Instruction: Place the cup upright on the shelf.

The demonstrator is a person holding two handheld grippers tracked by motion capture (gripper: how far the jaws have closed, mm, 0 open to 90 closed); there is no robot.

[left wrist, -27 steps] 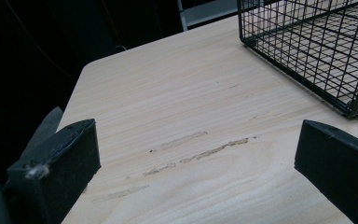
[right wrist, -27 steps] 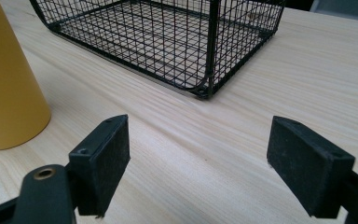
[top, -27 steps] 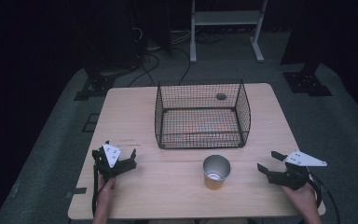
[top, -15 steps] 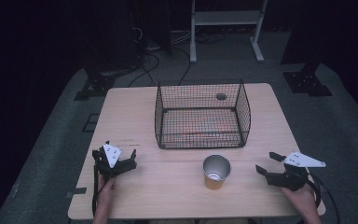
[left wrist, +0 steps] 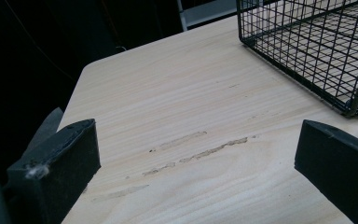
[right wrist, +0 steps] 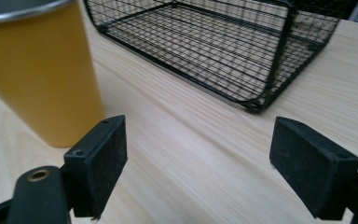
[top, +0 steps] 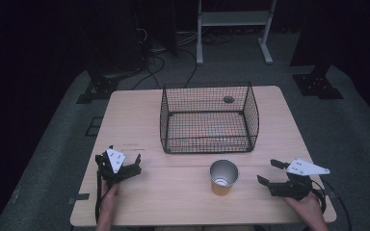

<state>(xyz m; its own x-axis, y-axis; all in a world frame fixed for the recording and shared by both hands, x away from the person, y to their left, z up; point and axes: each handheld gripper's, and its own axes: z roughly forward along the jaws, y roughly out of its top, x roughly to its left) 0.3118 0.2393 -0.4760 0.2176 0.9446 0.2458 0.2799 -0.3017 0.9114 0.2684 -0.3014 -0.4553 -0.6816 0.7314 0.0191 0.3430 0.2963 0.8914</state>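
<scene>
A yellow cup (top: 223, 177) with a metal rim stands upright on the wooden table (top: 183, 202), in front of a black wire basket (top: 206, 120). My right gripper (top: 269, 173) is open to the cup's right, a short gap away, nothing between its jaws. In the right gripper view the cup (right wrist: 39, 70) rises just beyond the left jaw and the basket (right wrist: 223, 46) lies ahead. My left gripper (top: 134, 162) stands open at the table's front left, empty. In the left gripper view the bare tabletop (left wrist: 191, 116) lies between its jaws and the basket's corner (left wrist: 317, 51) shows at upper right.
The wire basket is empty and sits at the table's middle back; a small round hole (top: 228, 99) in the tabletop shows behind it. A white shelf frame (top: 233, 24) and cables lie on the dark floor beyond the table.
My right gripper has slid a little to the left, closer to the cup. The left gripper and the cup have stayed put.
</scene>
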